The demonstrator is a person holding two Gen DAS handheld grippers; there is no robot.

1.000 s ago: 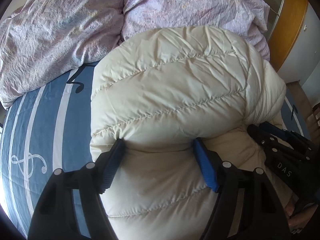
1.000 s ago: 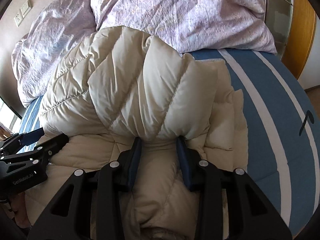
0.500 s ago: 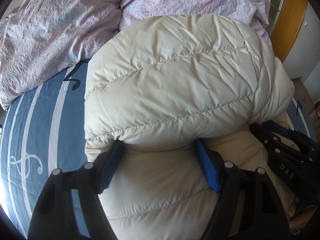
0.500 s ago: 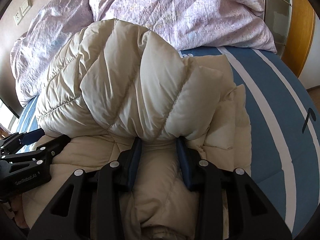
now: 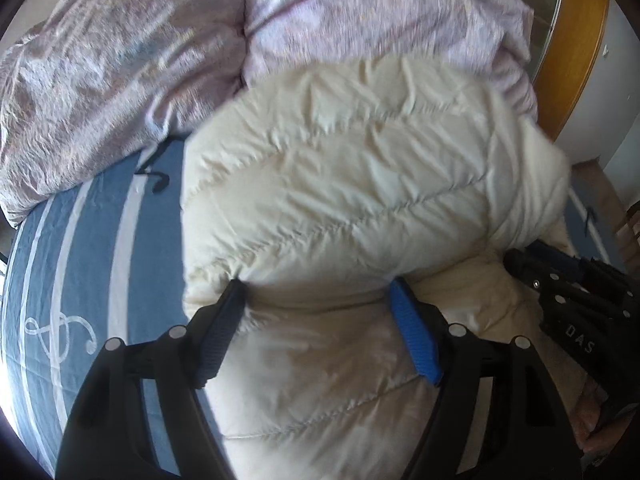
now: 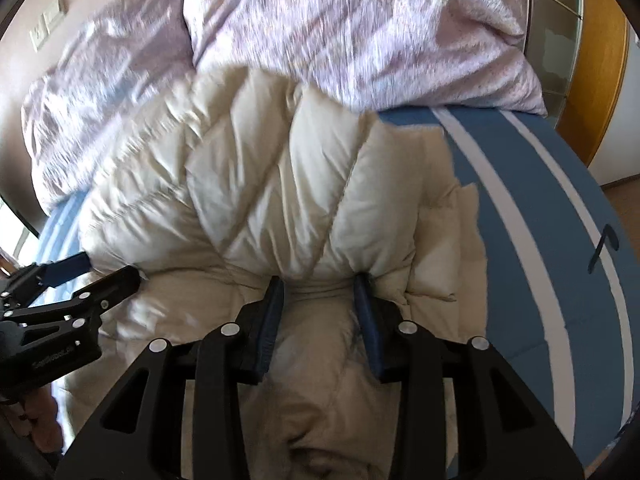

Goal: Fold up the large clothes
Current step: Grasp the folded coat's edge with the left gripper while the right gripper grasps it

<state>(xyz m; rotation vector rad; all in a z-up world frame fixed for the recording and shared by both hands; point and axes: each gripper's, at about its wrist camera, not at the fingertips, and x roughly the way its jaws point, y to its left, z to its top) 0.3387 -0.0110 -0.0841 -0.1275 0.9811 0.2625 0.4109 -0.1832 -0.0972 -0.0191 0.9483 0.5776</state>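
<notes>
A cream quilted down jacket (image 5: 340, 184) lies on the blue striped bed, folded over on itself into a thick roll; it also fills the right wrist view (image 6: 272, 184). My left gripper (image 5: 318, 292) has its jaws wide around the jacket's folded edge, with fabric bulging between the blue pads. My right gripper (image 6: 318, 284) has its jaws closer together and pinches a bunch of the same edge. Each gripper shows in the other's view: the right one (image 5: 576, 300) and the left one (image 6: 60, 292). Both frames are blurred.
Two crumpled lilac pillows (image 5: 120, 80) lie at the head of the bed just past the jacket; they also show in the right wrist view (image 6: 360, 28). The blue sheet (image 6: 540, 208) has white stripes. A wooden door frame (image 5: 580, 40) stands at the right.
The jacket's puffed fold rose and swelled toward the pillows, then dropped lower now. Both grippers keep their hold at the folded edge. The view is motion-blurred now.
</notes>
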